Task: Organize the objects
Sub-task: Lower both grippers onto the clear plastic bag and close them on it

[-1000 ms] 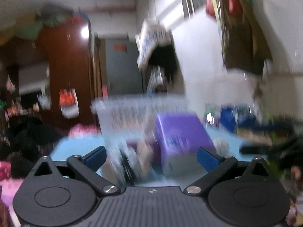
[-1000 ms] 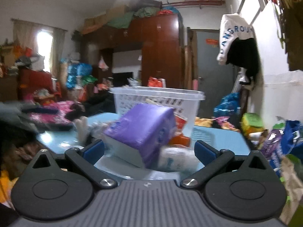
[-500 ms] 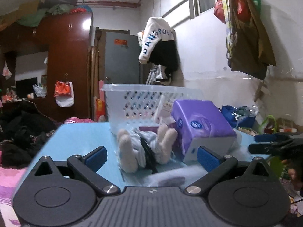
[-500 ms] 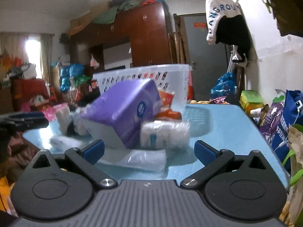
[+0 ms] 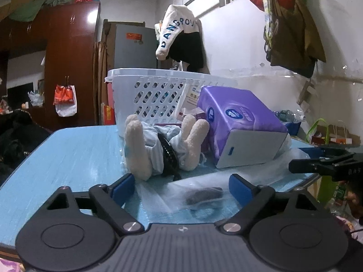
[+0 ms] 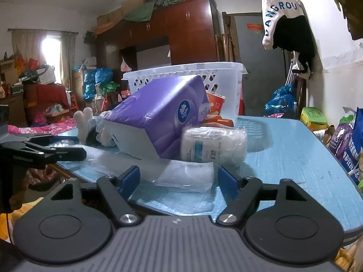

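Note:
A white plastic basket (image 5: 158, 90) stands at the back of a light blue table (image 5: 74, 154). In front of it lie a purple tissue pack (image 5: 240, 122), a plush toy in striped cloth (image 5: 163, 145) and a clear bag with a dark item (image 5: 202, 196). My left gripper (image 5: 180, 187) is open and empty, low over the clear bag. In the right wrist view the basket (image 6: 188, 77), the tissue pack (image 6: 163, 113), a white wrapped roll (image 6: 213, 145) and a clear bag (image 6: 186, 174) show. My right gripper (image 6: 179, 179) is open and empty, just before that bag.
The right gripper shows at the right edge of the left wrist view (image 5: 326, 163); the left gripper shows at the left of the right wrist view (image 6: 43, 151). Orange packets (image 6: 215, 111) lean by the basket. Bags (image 6: 344, 140) crowd the floor right of the table.
Both grippers have dropped lower and come closer to the table's near edge. The objects have not moved. Both grippers stay open.

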The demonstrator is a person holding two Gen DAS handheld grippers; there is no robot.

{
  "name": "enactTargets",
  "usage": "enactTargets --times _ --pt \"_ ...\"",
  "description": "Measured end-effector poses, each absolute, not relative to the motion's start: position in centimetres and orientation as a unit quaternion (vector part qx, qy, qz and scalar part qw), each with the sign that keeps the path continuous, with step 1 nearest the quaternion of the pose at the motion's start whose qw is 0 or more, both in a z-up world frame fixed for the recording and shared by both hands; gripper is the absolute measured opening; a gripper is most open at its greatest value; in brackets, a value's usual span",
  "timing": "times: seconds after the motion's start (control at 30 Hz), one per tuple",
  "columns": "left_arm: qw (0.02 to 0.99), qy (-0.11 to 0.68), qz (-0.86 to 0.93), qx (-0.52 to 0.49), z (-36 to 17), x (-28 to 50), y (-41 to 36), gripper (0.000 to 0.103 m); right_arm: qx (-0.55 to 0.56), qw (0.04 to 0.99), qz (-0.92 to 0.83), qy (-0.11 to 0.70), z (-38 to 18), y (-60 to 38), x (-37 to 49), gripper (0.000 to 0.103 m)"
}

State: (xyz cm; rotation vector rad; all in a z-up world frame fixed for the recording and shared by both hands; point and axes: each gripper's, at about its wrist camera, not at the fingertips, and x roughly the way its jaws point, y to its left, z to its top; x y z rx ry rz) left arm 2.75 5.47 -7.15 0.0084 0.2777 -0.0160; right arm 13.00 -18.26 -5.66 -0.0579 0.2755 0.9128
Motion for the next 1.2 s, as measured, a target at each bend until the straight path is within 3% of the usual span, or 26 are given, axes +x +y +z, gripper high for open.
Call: enactTargets --times 0.07,0.2,0.3,0.37,0.43,0.8,1.2 --pt "0.991 0.136 -0.013 0.009 -7.2 2.6 5.3 0.084 -0.036 0.889 0.437 0.131 -5.6 -18.1 12.9 0.068" --pt "0.99 0.134 -0.032 0.014 -7.1 2.4 5.1 0.063 -0.044 0.89 0.435 0.131 -5.5 -18.1 12.7 0.06" --pt "0.991 0.128 -0.028 0.032 -7.2 2.2 4.3 0.057 -0.052 0.891 0.432 0.128 -5.5 -18.0 12.4 0.052" --pt "0.991 0.128 -0.029 0.031 -7.1 2.2 4.2 0.054 -0.054 0.886 0.442 0.129 -5.4 -18.0 12.4 0.032" --pt "0.991 0.125 -0.033 0.026 -7.1 2.1 4.4 0.048 -0.057 0.884 0.447 0.129 -5.3 -17.9 12.2 0.024" --pt "0.992 0.115 -0.054 0.013 -6.2 1.3 4.6 0.028 -0.071 0.883 0.451 0.111 -4.3 -18.2 11.2 0.013" --pt "0.992 0.098 -0.076 0.004 -4.4 -0.1 4.3 0.023 -0.057 0.878 0.469 0.078 -2.0 -19.6 10.1 0.013"
